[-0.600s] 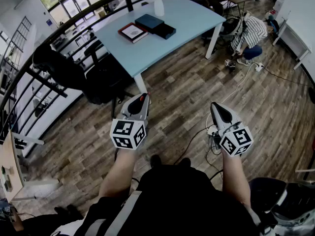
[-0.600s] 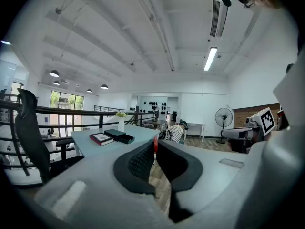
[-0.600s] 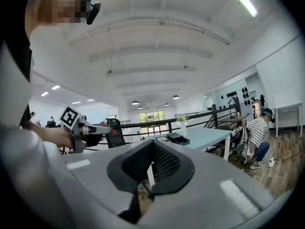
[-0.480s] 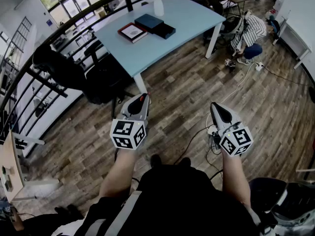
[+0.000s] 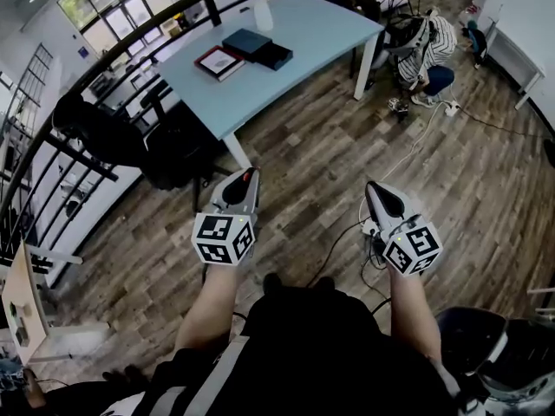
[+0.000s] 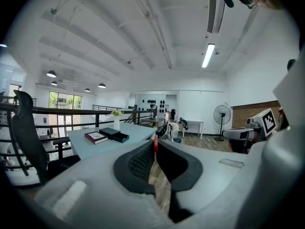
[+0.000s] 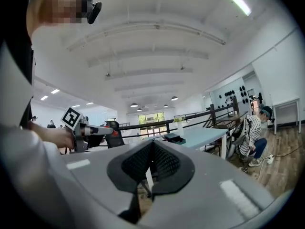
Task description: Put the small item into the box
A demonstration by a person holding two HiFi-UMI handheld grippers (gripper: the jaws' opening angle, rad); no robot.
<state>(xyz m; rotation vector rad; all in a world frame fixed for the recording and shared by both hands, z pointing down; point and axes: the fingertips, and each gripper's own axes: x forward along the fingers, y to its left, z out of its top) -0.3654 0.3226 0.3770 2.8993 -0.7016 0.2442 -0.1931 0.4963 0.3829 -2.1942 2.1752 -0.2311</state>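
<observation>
Wooden plank floor (image 5: 303, 150): lying under both grippers, with dark cables trailing across it near the right one.
Left gripper (image 5: 252, 174): hovering over the floor and pointing toward the table. Its jaws are pressing together with nothing between them.
Right gripper (image 5: 371, 187): hanging about level with the left one, well apart from it. Its jaws are meeting too, and it's carrying nothing.
Pale blue rectangular table (image 5: 312, 29): standing up ahead, well apart from both grippers.
Dark blue flat box (image 5: 245, 42): sitting on the table, between a red-edged book (image 5: 218, 61) and a black open-topped tray (image 5: 272, 56) that's just beside it.
Small item: honestly can't pick it out in any view, everything on the table is looking too tiny from here.
White vase with pale flowers (image 5: 259, 11): standing upright near the table's far edge.
Person in a striped top (image 5: 425, 46): crouching on the floor past the table's right leg.
Black office chair (image 5: 178, 141): sitting at the table's near left side.
</observation>
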